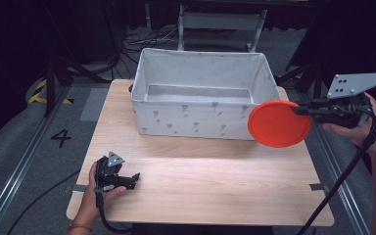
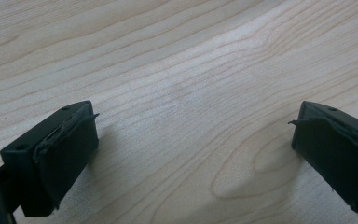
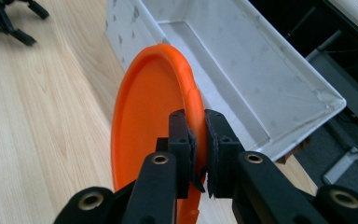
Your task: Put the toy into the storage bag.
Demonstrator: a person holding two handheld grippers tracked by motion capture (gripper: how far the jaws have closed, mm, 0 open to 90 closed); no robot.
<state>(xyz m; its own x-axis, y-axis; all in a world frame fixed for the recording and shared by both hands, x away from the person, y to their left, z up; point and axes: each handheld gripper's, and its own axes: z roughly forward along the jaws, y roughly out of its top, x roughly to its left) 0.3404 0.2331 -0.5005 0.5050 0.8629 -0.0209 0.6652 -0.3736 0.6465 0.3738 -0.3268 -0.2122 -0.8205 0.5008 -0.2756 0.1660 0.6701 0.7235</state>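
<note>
Clamped by right gripper [image 3: 198,140] on rim, orange disc [image 1: 279,123] held edge-up at right of frame beside bin [image 1: 203,90], likely for dropping in; left gripper [image 1: 127,180] agape, idle lower left.

The right claw [image 1: 304,110] is being held raised at the right, reaching leftward, its jaws pinching tight together; the right hand [image 1: 367,126] is gripping it from behind, forearm entering from the bottom right. The left claw [image 1: 133,177] is lying low at the near left, jaws standing wide apart, the left hand [image 1: 94,188] wrapping its body.
</note>
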